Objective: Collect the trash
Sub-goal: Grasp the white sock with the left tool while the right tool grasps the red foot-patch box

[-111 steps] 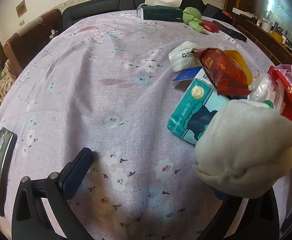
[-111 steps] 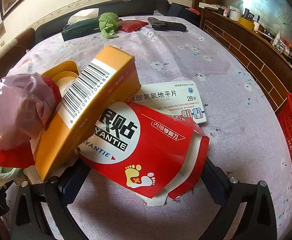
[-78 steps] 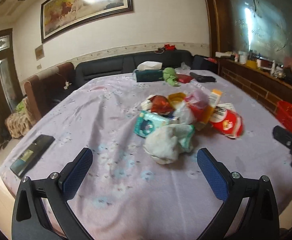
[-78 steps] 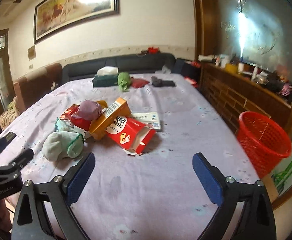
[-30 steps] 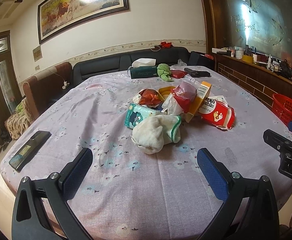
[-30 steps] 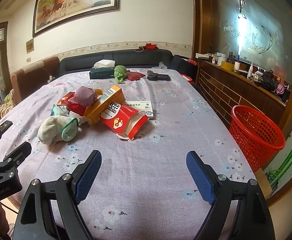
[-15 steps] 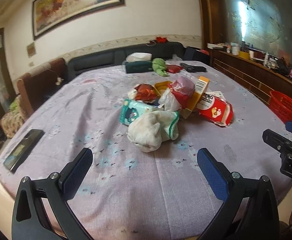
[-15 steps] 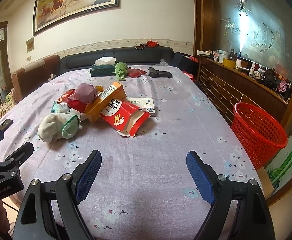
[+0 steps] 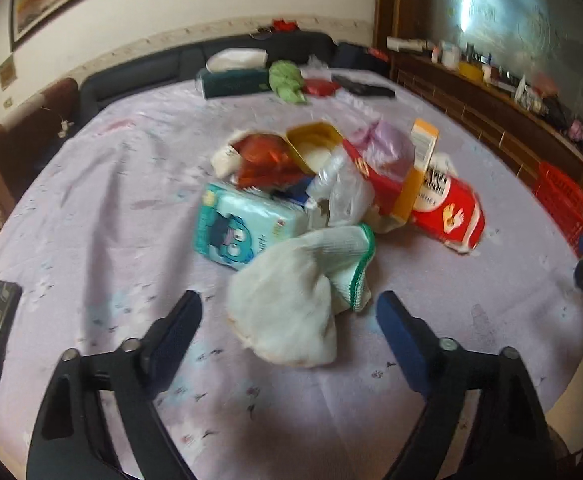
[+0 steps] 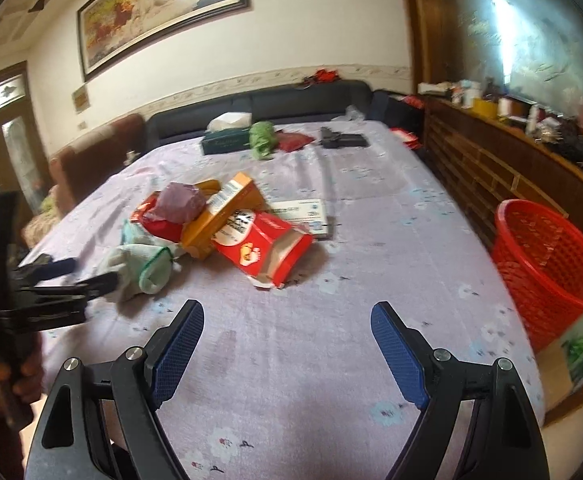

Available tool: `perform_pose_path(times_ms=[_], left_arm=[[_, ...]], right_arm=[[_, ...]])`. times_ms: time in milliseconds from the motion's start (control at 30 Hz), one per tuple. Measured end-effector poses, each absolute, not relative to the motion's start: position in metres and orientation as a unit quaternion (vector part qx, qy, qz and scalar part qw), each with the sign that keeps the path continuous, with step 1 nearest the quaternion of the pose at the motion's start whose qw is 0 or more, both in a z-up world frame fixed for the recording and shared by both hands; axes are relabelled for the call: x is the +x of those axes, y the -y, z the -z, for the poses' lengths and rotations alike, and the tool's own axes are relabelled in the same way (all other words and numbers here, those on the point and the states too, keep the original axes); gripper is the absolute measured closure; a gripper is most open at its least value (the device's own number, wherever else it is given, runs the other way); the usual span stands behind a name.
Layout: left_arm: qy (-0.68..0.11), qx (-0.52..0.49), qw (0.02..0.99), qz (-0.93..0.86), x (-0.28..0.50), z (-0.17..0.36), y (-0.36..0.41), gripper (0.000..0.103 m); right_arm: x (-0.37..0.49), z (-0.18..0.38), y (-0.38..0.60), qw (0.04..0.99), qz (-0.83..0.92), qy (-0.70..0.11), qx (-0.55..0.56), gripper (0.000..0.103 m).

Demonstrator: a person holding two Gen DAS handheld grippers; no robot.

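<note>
Fingers of the left gripper, just narrowing, flank the white sock untouched; only the right gripper's wide-open view shows the red basket whole.

Right gripper open over bare tablecloth. Trash pile lies ahead of left finger; red basket beyond right finger, off the table.

We see a lilac tablecloth sprinkled with small pale flowers. On it lie a white sock with a green-edged cuff, a teal cartoon-printed pack and a red box. The basket is red, and our gripper pads blue.
</note>
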State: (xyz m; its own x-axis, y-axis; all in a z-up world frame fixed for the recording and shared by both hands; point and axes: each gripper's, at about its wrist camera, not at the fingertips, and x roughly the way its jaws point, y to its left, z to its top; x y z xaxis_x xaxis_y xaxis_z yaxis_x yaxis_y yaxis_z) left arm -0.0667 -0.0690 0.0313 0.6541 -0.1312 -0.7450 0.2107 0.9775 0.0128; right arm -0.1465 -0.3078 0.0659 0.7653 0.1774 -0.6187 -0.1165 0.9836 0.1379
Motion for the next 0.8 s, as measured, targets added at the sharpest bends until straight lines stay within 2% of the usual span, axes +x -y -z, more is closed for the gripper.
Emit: perform_pose_path(times_ms=[33,100,167,267,533,733,800], left_arm=[[-0.409,0.052,0.906,0.092,-0.064,-0.028,0.071,0.033],[-0.416,0.056,0.903,0.089,-0.060,-0.023,0.073,0.040],[-0.418,0.062,0.903,0.076,-0.059,-0.019,0.073,0.064],[-0.422,0.043,0.902,0.087,-0.064,-0.021,0.065,0.070],[-0.415,0.024,0.905,0.093,-0.085,-0.028,0.047,0.070],[-0.418,0.017,0.904,0.088,-0.085,-0.025,0.041,0.070],[-0.419,0.016,0.904,0.088,-0.085,-0.024,0.041,0.070]], right_arm=[[-0.142,-0.066,0.307,0.935,-0.090,-0.339,0.046,0.014],[-0.125,-0.068,0.307,0.927,-0.121,-0.353,0.044,0.016],[-0.109,-0.067,0.306,0.920,-0.136,-0.364,0.042,0.021],[-0.079,-0.065,0.305,0.912,-0.152,-0.379,0.043,0.023],[-0.004,-0.046,0.287,0.889,-0.201,-0.411,0.004,0.024],[0.015,-0.024,0.272,0.875,-0.202,-0.438,-0.046,0.024],[0.009,-0.024,0.270,0.872,-0.211,-0.439,-0.046,0.030]])
